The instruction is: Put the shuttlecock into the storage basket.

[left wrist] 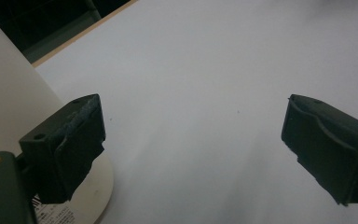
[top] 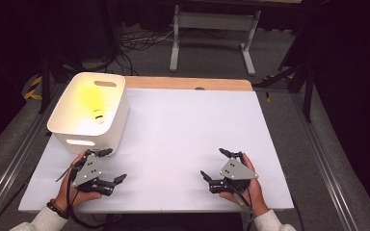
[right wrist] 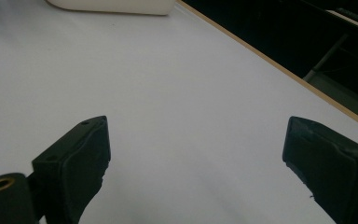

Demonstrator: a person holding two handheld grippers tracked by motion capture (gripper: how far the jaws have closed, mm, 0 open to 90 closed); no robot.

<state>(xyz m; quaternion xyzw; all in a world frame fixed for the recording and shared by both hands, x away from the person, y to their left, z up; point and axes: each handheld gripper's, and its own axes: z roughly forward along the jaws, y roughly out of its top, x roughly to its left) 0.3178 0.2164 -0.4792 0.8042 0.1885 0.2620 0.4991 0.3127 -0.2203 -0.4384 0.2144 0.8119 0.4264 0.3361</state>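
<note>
The white plastic bin (top: 87, 113) stands at the far left of the white tabletop (top: 183, 130), its near wall cut with a slot handle; inside it, from the high view, you can see a yellow glow on the far wall and a small pale object (top: 98, 117) on its floor, too small to name. Your left gripper (top: 110, 166) rests on the table just in front of the bin's near right corner, jaws spread wide with nothing between them; your right gripper (top: 218, 164) lies well apart from it on the near right of the table, jaws equally wide and holding nothing.

The left gripper view gives you what the high view cannot: the bin's rounded lower corner (left wrist: 9, 112) close beside the left-hand jaw, and a printed label (left wrist: 56, 215) at its base; the bare white surface (left wrist: 191, 93) runs between the jaws. The right gripper view shows the bin (right wrist: 116, 5) far off at the top edge, and the table's wooden rim (right wrist: 279, 63) running diagonally.

Beyond the table, the high view shows a grey table frame (top: 212, 33) and loose cables (top: 135, 43) on the carpet; nothing lies between either gripper and the bin.
</note>
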